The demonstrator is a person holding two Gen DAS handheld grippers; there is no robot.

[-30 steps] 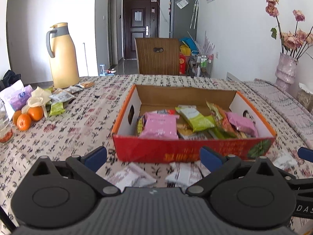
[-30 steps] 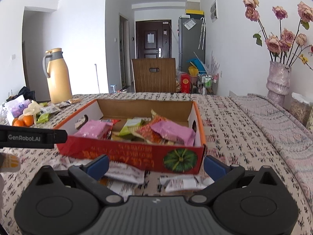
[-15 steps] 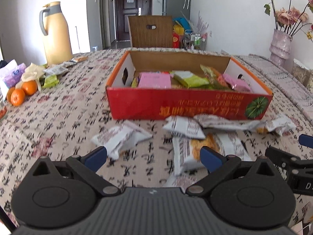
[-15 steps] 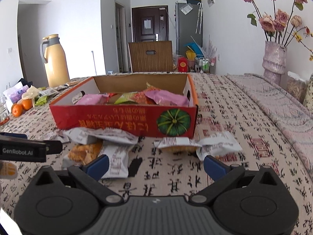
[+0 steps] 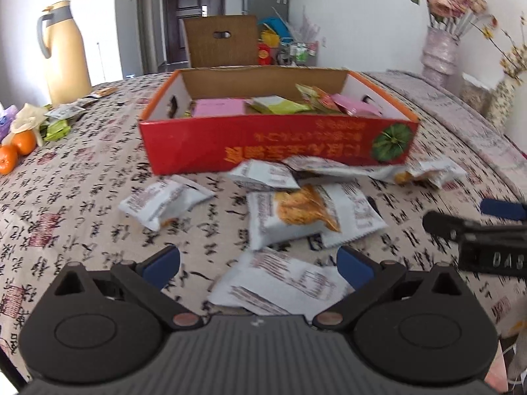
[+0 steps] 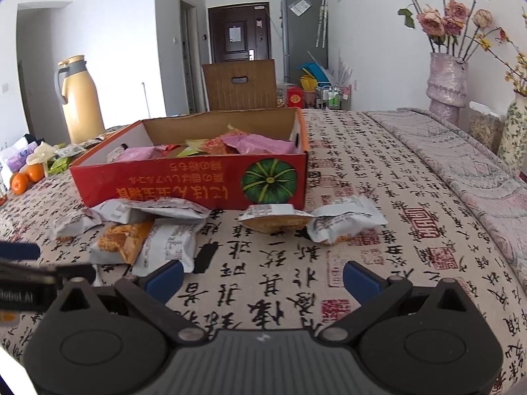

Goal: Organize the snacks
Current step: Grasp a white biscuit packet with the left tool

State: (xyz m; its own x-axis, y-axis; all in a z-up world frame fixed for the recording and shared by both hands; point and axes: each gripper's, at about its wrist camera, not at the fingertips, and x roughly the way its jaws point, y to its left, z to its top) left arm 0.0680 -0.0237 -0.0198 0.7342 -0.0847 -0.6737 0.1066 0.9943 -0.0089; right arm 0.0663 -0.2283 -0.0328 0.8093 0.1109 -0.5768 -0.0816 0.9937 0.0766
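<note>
The left tool [image 5: 258, 263] hangs low over the desk with its blue-tipped fingers [image 5: 161, 261] spread wide and nothing between them; just under and ahead of its gap lies a white snack packet [image 5: 280, 288], flat on the cloth, seemingly untouched by either finger. The right tool [image 6: 263, 278] is likewise spread and empty, above a bare stretch of the desk [image 6: 411, 204], whose cloth is printed with black characters and red seals.

Ahead of the left tool more white packets lie scattered in front of the box: one showing an orange crisp picture [image 5: 296, 214], partly lying over another white packet [image 5: 355, 214]; one apart to the left [image 5: 164, 200]; and a few bunched against the foot of the box [image 5: 263, 174]. From the right wrist view two further packets [image 6: 276, 219] [image 6: 346, 219] lie touching each other near the box's right corner, well ahead of the right tool.

The red cardboard box [image 5: 280, 144] stands open on the desk, its front wall bearing upside-down yellow lettering and a green pumpkin picture. Inside are pink [image 5: 217, 108], green [image 5: 280, 105] and orange-red wrappers, piled loosely.

Farther out, at the desk's left side, sit two oranges [image 5: 16, 149], some small packets [image 5: 62, 115] and a yellow thermos jug [image 5: 64, 52]. A wooden chair back [image 5: 220, 41] stands behind the box, and a vase of dried roses [image 6: 446, 85] stands at the right.
</note>
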